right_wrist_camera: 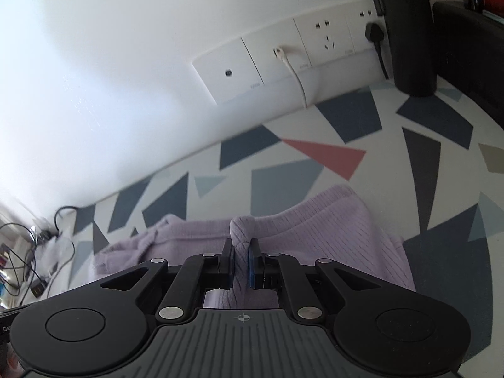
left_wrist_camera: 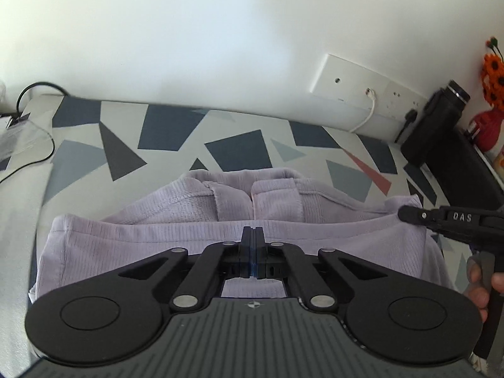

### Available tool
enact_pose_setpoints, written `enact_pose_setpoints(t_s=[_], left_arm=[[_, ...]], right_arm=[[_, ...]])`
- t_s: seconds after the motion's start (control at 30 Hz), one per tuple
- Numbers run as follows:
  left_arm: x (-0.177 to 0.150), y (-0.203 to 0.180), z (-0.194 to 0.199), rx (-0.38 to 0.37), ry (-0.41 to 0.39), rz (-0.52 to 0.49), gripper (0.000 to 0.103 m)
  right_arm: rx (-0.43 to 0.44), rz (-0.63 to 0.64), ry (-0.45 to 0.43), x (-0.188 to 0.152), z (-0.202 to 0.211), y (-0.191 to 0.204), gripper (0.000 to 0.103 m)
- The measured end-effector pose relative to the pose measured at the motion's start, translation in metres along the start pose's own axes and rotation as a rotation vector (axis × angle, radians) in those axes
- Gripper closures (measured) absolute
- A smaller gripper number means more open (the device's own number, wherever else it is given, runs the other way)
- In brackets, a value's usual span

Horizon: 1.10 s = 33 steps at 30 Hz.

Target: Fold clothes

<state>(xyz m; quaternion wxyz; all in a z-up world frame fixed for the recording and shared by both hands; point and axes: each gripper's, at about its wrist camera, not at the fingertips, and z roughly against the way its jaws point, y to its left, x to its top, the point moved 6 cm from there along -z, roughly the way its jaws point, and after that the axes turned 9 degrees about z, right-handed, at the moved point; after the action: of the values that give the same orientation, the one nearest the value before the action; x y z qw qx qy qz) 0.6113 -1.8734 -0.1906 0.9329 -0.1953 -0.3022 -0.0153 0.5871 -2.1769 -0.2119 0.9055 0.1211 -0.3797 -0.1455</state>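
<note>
Right now we see a lilac ribbed garment [left_wrist_camera: 189,239] lying partly folded on the worktop [left_wrist_camera: 239,148], which carries a pattern of grey, navy and pink shapes. Its textured knit shows fine lines, and two cuffed sleeves meet near the far edge. Our left gripper [left_wrist_camera: 252,236] hangs over the garment's near fold with its jaws pressed together; we cannot tell whether any cloth is caught between them. Our right gripper [right_wrist_camera: 242,249] is clamped on a bunched ridge of the same fabric at the garment's right edge, just in front of us.
</note>
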Motion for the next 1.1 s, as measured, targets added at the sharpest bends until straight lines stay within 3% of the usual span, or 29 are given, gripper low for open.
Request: enact_pose_setpoints(t_s=[0.13,0.2,0.27,0.33,0.37,0.4,0.43,0.53,0.77,0.97,1.1], left_arm=[[-0.005,0.011,-0.015,0.010,0.044,0.054,0.103],[-0.008,0.009,-0.023,0.047,0.099,0.012,0.085],[-0.011,0.007,-0.025,0.019,0.131,0.038,0.043],[-0.018,-0.001,-0.029,-0.008,0.152,0.014,0.036],[-0.021,-0.005,-0.032,0.002,0.142,-0.018,0.041],[-0.024,-0.009,-0.035,0.011,0.132,-0.050,0.056],[-0.027,-0.012,-0.037,0.020,0.122,-0.078,0.087],[-0.021,-0.013,-0.023,0.020,0.083,-0.047,0.100],[-0.004,-0.018,0.022,0.023,-0.066,-0.049,0.100],[0.021,-0.015,0.014,0.040,-0.126,0.002,0.100],[0.042,-0.022,0.008,0.060,-0.192,-0.014,0.100]], right_arm=[[-0.002,-0.009,0.019,0.001,-0.004,-0.001,0.096],[0.002,-0.014,0.023,0.002,-0.004,0.000,0.096],[-0.001,0.012,0.015,0.003,-0.003,0.003,0.096],[-0.005,0.032,0.013,0.003,-0.003,0.005,0.096],[-0.005,0.030,0.018,0.001,-0.004,0.004,0.096],[-0.006,0.027,0.023,0.000,-0.005,0.003,0.096],[-0.005,0.016,0.030,-0.002,-0.006,0.002,0.096],[0.017,-0.024,0.047,-0.006,-0.007,-0.001,0.096],[0.080,-0.014,-0.019,-0.001,0.013,0.012,0.096],[0.073,0.031,-0.055,0.022,0.009,0.032,0.096],[0.059,0.047,-0.124,0.050,0.005,0.042,0.096]])
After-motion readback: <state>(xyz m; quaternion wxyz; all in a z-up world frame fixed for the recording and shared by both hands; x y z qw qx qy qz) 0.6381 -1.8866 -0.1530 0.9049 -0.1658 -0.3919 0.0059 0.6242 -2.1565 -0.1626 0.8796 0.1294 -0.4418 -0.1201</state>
